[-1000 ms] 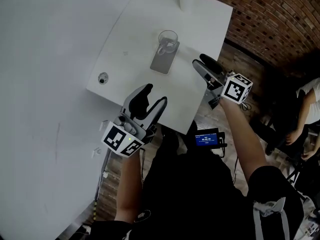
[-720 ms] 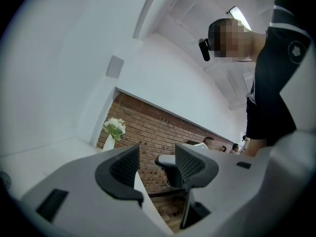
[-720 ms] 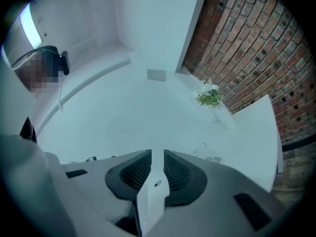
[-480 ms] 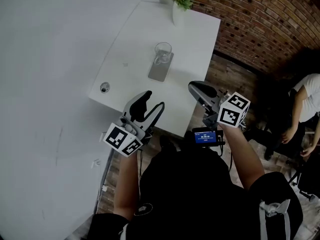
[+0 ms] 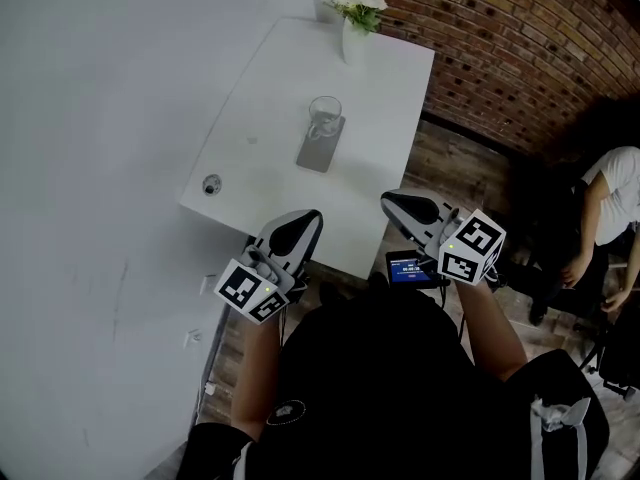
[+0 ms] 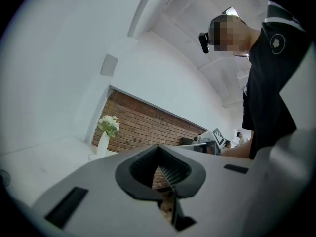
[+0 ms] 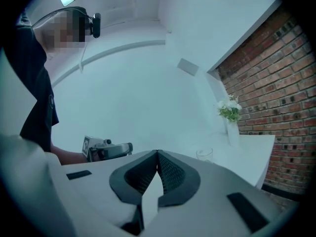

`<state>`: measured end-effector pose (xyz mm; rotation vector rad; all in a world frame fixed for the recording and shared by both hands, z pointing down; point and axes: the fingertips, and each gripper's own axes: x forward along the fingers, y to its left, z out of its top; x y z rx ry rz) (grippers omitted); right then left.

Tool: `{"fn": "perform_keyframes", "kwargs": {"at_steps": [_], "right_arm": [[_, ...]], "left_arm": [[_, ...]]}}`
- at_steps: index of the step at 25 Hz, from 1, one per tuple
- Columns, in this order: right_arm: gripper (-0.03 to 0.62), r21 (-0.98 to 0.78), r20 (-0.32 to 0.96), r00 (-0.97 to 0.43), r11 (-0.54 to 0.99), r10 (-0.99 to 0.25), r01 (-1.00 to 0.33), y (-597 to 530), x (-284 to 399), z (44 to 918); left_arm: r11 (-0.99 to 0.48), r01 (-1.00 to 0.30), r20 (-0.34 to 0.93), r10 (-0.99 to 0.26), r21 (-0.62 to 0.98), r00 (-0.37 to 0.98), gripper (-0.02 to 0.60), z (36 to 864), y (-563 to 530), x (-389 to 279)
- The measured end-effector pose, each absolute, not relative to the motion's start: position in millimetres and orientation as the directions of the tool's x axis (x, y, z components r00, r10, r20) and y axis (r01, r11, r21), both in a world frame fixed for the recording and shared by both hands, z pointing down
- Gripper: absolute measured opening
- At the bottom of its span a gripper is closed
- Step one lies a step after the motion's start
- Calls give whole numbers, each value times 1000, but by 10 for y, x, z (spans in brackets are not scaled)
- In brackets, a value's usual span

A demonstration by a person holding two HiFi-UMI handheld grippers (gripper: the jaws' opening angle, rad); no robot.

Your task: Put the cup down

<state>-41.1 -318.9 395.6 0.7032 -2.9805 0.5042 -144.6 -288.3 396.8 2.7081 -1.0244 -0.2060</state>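
The left gripper and the right gripper are both clenched on nothing, their ribbed dark pads pressed together. They hover at the near edge of the smooth white table. Beyond them and well apart, the cup, clear glass and cylindrical, stands upright on the far end of a flat grey rectangular slab. Farther still is a white vase of flowers. A second ago both pairs of jaws stood apart, and the right gripper was nearer the cup.

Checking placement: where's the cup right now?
Head view: the cup stands on the white table, at the far end of a grey slab, short of the flower vase.
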Motion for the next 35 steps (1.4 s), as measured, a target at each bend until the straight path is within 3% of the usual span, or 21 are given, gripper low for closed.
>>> {"fn": "perform_keyframes", "kwargs": {"at_steps": [12,35], "right_arm": [[14,-298,126,-870,818,-477,-492,-3315,-286,4068],[14,-277,135,-842,796,-523,-539,-3411,-314,4209]], "left_arm": [[-767,-586,-25,-612,261,791,8,3965,-2862,-1302],[-742,-605,5,-630,289,776,8,4083,-2897,-1364]]}}
